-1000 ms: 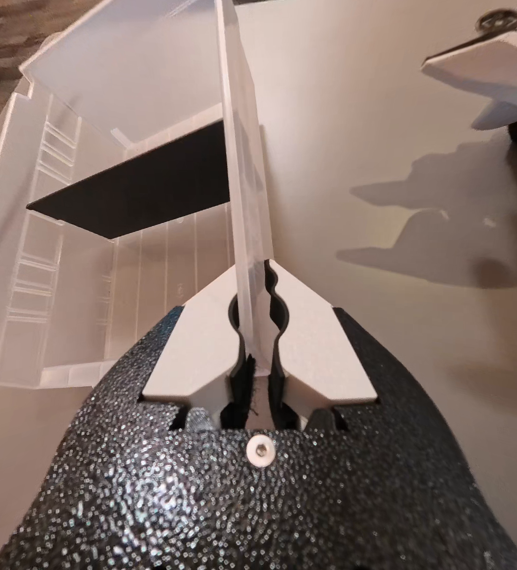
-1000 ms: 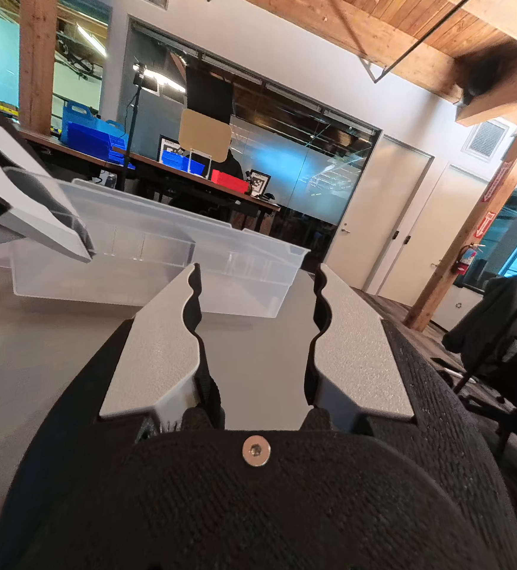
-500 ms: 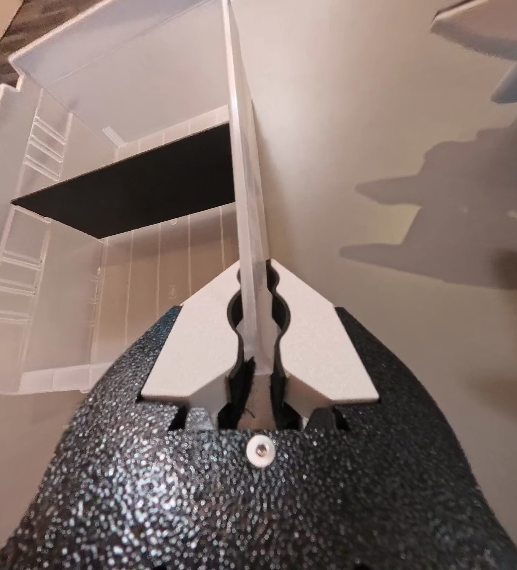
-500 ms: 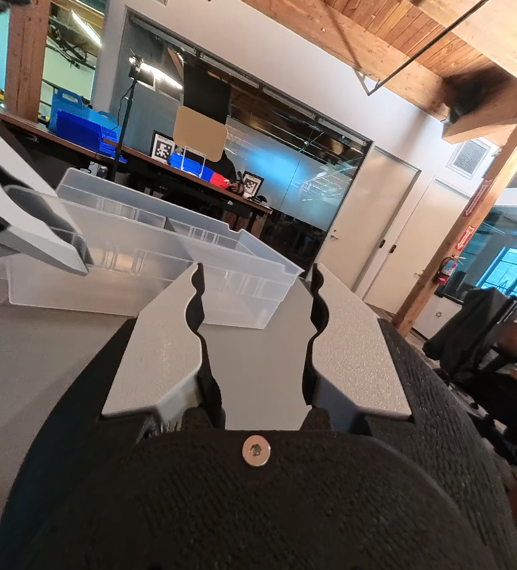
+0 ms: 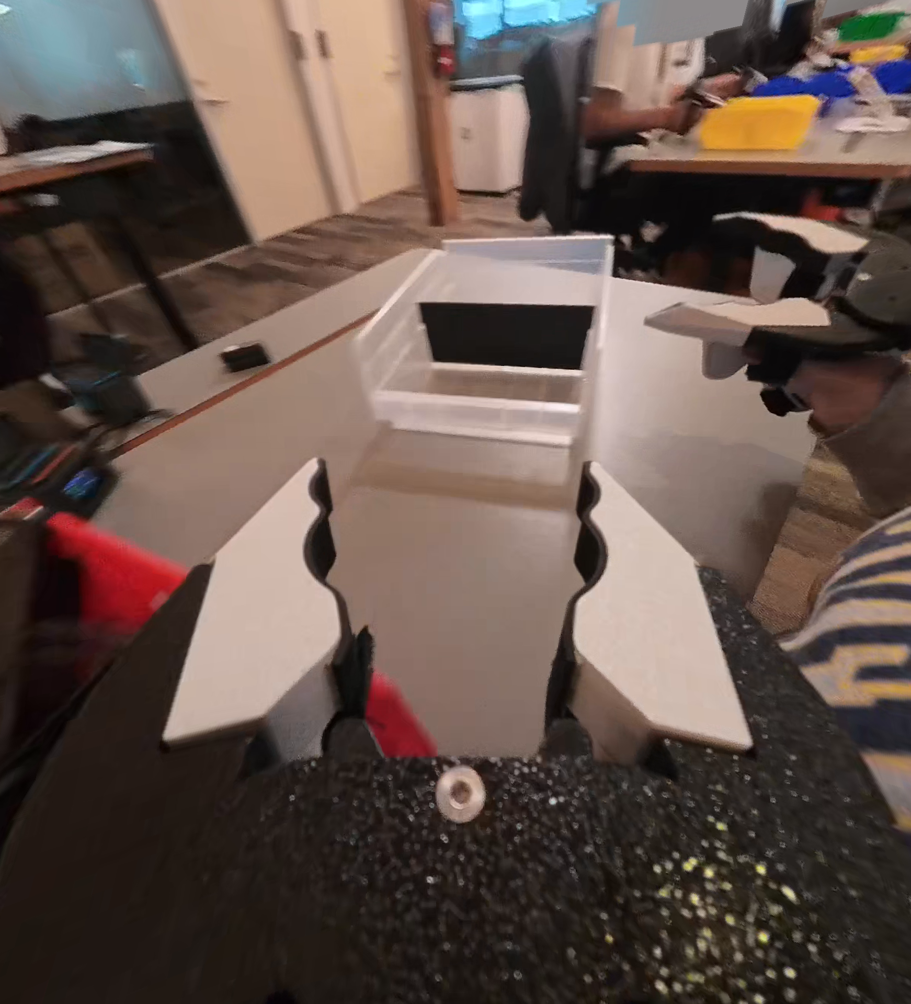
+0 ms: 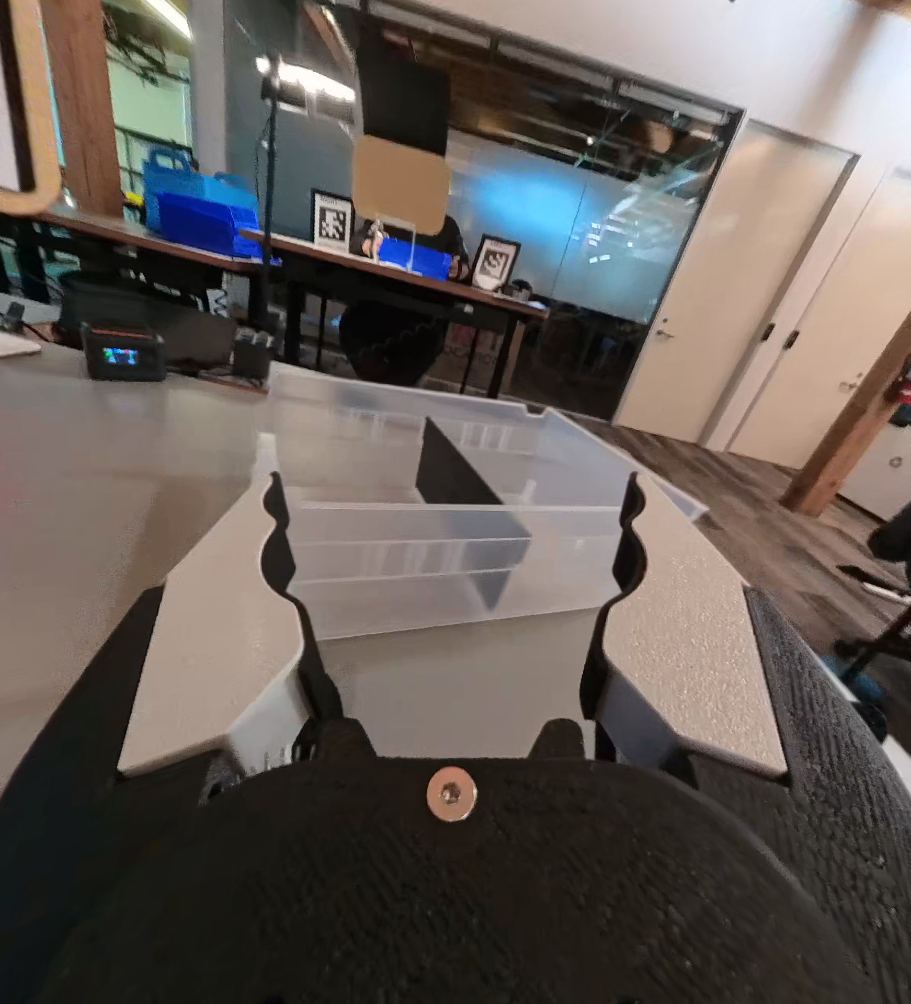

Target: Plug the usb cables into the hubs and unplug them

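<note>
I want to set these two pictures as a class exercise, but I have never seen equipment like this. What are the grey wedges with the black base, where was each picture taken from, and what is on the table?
The grey wedges are the two fingers of a hand-held gripper; a person carries one in each hand. Each picture comes from a camera on one gripper, looking forward along its fingers. The left gripper and the right gripper are both open and hold nothing. The right gripper also shows at the side of the left view, in a hand. On the grey table stands a clear plastic bin with a black divider inside it. No cables or hubs are visible.
</note>
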Tool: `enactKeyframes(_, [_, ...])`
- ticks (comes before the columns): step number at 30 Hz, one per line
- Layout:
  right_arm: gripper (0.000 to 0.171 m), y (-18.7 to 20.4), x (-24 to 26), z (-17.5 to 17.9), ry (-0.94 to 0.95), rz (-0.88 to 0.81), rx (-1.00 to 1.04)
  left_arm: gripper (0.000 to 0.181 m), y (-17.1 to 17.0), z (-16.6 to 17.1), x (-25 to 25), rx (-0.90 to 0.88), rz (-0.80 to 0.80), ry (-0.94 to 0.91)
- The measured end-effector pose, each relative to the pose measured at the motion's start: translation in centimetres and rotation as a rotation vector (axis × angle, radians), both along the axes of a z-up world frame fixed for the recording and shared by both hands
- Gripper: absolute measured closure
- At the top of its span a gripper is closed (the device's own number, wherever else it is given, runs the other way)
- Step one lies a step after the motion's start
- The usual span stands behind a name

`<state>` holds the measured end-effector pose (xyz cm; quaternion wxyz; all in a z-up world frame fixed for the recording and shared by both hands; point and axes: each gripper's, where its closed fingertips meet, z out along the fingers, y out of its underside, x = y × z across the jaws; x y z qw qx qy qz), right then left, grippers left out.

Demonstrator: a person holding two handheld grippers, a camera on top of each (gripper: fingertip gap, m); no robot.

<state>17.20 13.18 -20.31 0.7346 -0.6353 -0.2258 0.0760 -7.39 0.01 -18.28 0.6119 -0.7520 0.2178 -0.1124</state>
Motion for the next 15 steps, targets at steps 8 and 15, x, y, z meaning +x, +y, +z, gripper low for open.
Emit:
enactKeyframes(8, [0.053, 0.7, -6.8, -0.6, -0.117, -0.128, 0.038, 0.097, -9.0, 1.3, -16.2, 0.168, 0.524, 0.038])
enactKeyframes(15, [0.06, 4.2, -4.2, -3.5, -0.133, -0.304, -0.147, 0.093, -11.3, -3.6, -23.4, 0.025, 0.719, 0.086])
